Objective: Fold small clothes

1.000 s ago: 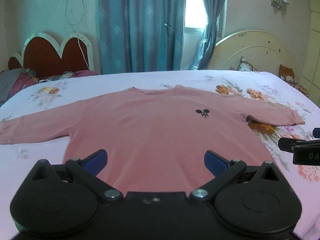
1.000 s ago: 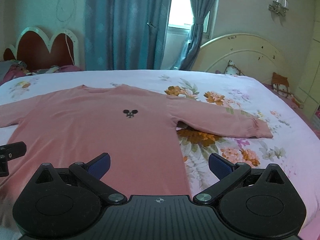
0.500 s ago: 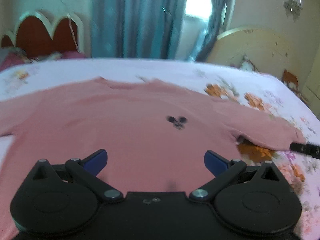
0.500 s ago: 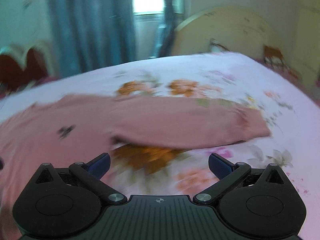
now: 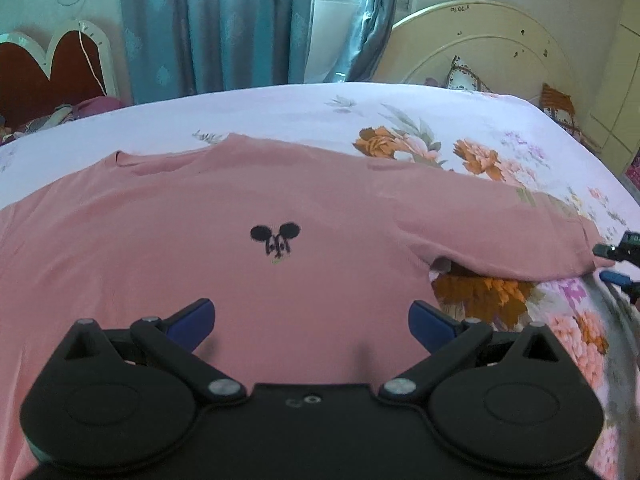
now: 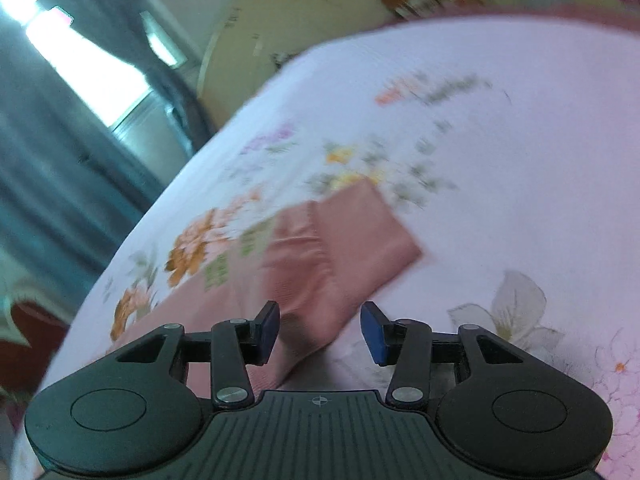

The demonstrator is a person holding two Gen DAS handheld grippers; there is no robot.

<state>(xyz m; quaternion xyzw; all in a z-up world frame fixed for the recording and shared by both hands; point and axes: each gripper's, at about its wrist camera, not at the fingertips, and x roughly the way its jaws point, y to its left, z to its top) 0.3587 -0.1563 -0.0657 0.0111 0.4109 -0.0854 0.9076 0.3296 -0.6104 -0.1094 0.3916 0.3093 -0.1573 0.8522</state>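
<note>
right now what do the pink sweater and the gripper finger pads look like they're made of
Pink sweater: soft matte knit, probably cotton jersey; it lies limp with shallow wrinkles, and the sleeve shows fine ribbing. Finger pads on the right gripper: dull blue, possibly rubber or soft plastic; the black arms look like hard matte plastic.

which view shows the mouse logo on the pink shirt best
The left wrist view: the black mouse logo sits sharp on the pink shirt chest. The right wrist view shows only a blurred sleeve end, no logo.
</note>
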